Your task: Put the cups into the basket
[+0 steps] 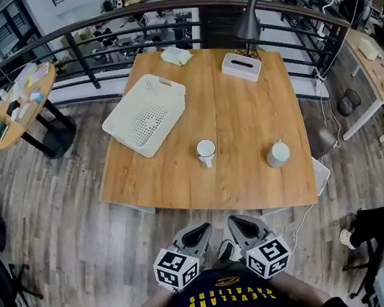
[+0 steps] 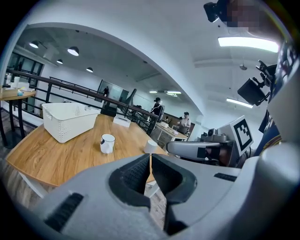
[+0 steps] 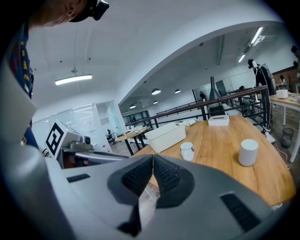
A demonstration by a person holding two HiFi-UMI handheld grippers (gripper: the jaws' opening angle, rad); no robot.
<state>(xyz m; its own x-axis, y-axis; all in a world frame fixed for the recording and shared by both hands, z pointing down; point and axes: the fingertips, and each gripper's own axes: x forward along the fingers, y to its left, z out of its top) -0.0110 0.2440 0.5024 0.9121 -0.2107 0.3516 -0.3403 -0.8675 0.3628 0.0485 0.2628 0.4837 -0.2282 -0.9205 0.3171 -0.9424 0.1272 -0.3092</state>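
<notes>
Currently pre-grasp: both grippers empty, just off the table's near edge.

Left gripper (image 1: pixel 199 232) and right gripper (image 1: pixel 239 226) each have jaws pressed together with nothing between them, side by side short of the wooden table (image 1: pixel 244 115). White mug (image 1: pixel 206 152) stands upright near the table's front middle. A second white cup (image 1: pixel 277 154), seemingly inverted, sits toward the table's near right edge. The perforated white basket (image 1: pixel 146 114) lies empty at the table's far left. Judged risk: reaching with the jaws unopened would knock a cup over, and the right-hand cup could slide off the table edge.
</notes>
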